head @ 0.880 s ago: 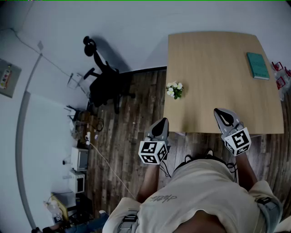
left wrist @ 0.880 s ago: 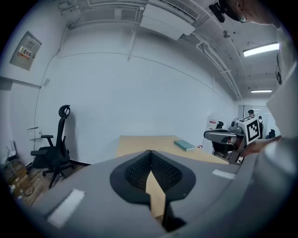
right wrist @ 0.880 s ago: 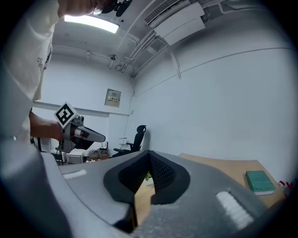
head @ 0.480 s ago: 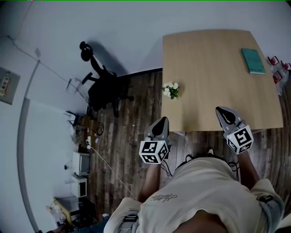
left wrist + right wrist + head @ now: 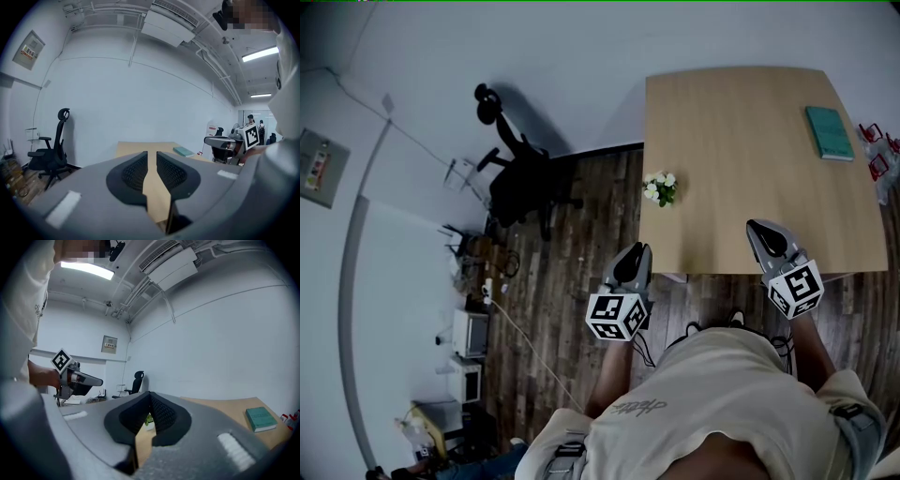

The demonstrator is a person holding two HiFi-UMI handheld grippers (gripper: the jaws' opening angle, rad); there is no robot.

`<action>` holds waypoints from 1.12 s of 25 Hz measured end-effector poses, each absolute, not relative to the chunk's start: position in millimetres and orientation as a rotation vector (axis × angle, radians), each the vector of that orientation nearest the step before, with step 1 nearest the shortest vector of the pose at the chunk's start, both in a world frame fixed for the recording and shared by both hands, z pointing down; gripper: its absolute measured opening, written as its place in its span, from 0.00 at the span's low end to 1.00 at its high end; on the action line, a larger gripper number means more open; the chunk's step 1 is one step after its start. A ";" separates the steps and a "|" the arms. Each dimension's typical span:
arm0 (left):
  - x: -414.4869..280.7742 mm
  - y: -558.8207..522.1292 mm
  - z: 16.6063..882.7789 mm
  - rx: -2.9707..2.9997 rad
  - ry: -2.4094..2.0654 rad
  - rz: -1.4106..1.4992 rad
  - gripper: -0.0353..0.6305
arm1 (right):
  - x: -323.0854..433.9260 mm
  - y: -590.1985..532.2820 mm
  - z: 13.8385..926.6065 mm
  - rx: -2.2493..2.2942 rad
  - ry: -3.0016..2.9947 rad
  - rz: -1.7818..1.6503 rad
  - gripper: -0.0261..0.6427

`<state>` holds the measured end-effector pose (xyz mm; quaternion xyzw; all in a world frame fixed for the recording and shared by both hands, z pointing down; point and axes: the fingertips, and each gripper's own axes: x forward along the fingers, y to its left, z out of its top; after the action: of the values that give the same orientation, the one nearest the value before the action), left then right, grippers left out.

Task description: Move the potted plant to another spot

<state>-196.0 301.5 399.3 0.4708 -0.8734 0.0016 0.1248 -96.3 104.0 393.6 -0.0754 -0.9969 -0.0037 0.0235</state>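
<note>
1. Potted plant: small, with white blossoms, upright on the wooden table, close to its left edge and untouched. Pot hard to make out from above under the blossoms.
2. Left gripper: over the floor just off the table's near left corner, jaws only a narrow slit apart, nothing between them.
3. Right gripper: over the table's near edge, further right, jaws clenched tip to tip and empty. Plant visible beyond the tips in the right gripper view, so already roughly lined up.
4. Step in hand, by the look of it: the reach toward the plant, with no grasp begun. Spread the chosen jaws wide well before arriving, not right at the pot.
5. Come in low and level, aiming for the pot's wall rather than stems or flowers, since a grip on foliage would likely slip or tear.
6. Close gently, one pad on each side, then lift straight up before moving sideways, keeping the plant upright throughout.
7. Set down on bare wood nearer the middle, well apart from the teal book at the far right and away from any edge. Release only with the base flat.
</note>
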 end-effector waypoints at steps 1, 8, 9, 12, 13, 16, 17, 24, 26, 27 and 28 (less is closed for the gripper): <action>-196.1 300.2 400.2 1.378 -2.539 0.009 0.20 | -96.4 104.0 393.6 -0.233 -3.085 -0.013 0.04; -194.4 279.2 402.2 1.444 -2.535 -0.002 0.67 | -87.0 92.8 401.9 -0.191 -3.074 -0.003 0.04; -194.5 276.2 401.8 1.446 -2.541 0.010 0.68 | -85.5 89.6 402.8 -0.183 -3.073 0.001 0.04; -197.9 269.5 399.5 1.429 -2.570 0.037 0.69 | -85.5 82.2 402.0 -0.184 -3.073 0.004 0.04; -199.1 267.2 398.7 1.420 -2.581 0.039 0.70 | -86.2 79.5 400.9 -0.191 -3.075 0.002 0.04; -198.5 259.8 396.8 1.407 -2.604 0.026 0.70 | -87.5 71.2 400.1 -0.212 -3.082 0.004 0.04; -197.1 257.5 396.5 1.408 -2.611 0.018 0.70 | -87.4 68.9 401.5 -0.221 -3.081 0.005 0.04; -189.8 244.9 409.0 1.325 -2.636 0.009 0.65 | -84.9 56.4 414.5 -0.305 -3.069 0.008 0.04; -189.8 242.7 409.5 1.295 -2.638 0.033 0.62 | -85.1 49.8 413.2 -0.319 -3.070 0.018 0.04; -191.0 241.8 409.3 1.282 -2.640 0.037 0.62 | -86.6 46.3 413.3 -0.327 -3.069 0.026 0.04; -191.6 240.9 409.3 1.271 -2.640 0.037 0.62 | -88.3 43.1 414.4 -0.336 -3.066 0.032 0.04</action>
<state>-191.6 240.9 409.3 0.4313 -0.8959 0.0126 0.1057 -88.3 43.1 414.4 -0.1090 -0.9936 0.0104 0.0287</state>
